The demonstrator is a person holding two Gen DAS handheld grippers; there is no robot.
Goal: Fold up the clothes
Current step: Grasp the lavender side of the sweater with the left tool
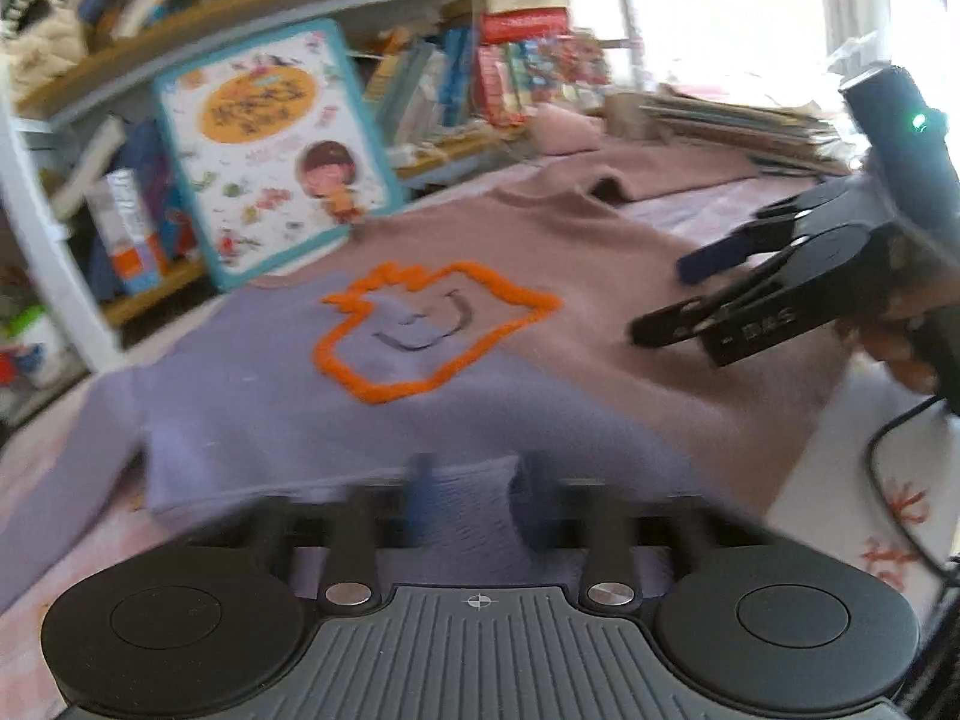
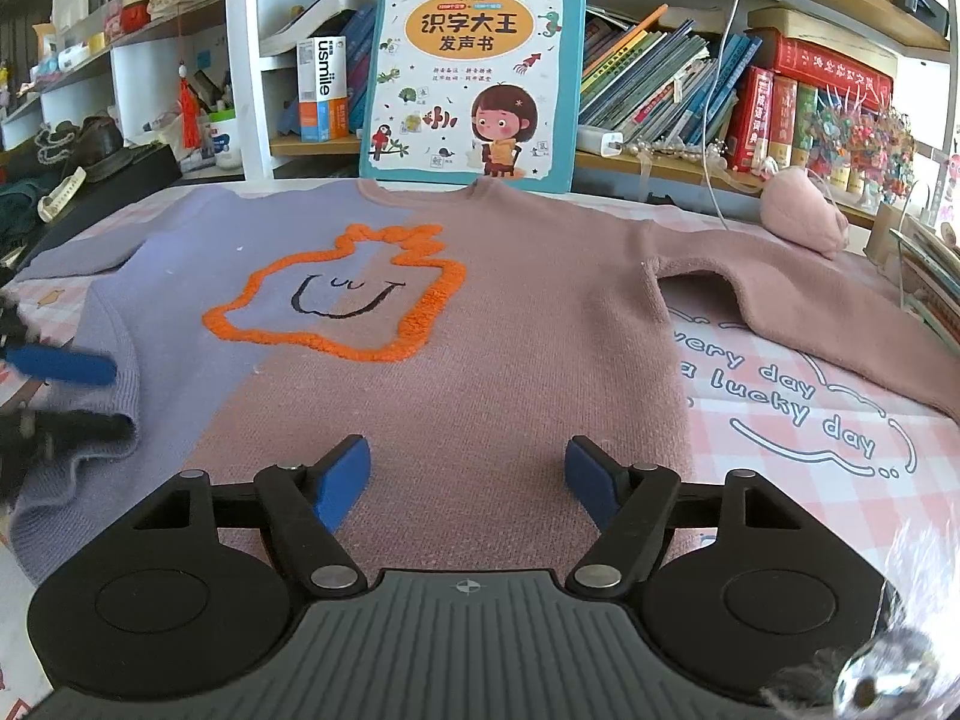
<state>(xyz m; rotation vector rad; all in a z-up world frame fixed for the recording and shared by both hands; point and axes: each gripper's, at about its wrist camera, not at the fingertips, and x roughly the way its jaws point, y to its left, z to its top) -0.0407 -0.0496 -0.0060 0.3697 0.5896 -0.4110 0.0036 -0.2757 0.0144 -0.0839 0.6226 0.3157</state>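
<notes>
A knitted sweater (image 2: 480,330), purple on one half and dusty pink on the other with an orange outlined face, lies flat on the table, front up. My left gripper (image 1: 474,492) is at its purple hem corner; the view is blurred, and a fold of ribbed hem stands between its fingers, which look shut on it. From the right wrist view the left gripper (image 2: 78,396) sits at the left edge with the hem curled around it. My right gripper (image 2: 468,474) hovers open over the pink hem, pads apart and holding nothing; the left wrist view shows the right gripper (image 1: 660,300) at the right.
A picture book (image 2: 474,66) leans on the bookshelf (image 2: 690,162) just behind the collar. A pink soft lump (image 2: 798,216) rests near the right sleeve. The checked tablecloth (image 2: 810,420) shows right of the sweater. Stacked books (image 1: 738,120) and a black cable (image 1: 888,480) are on the right.
</notes>
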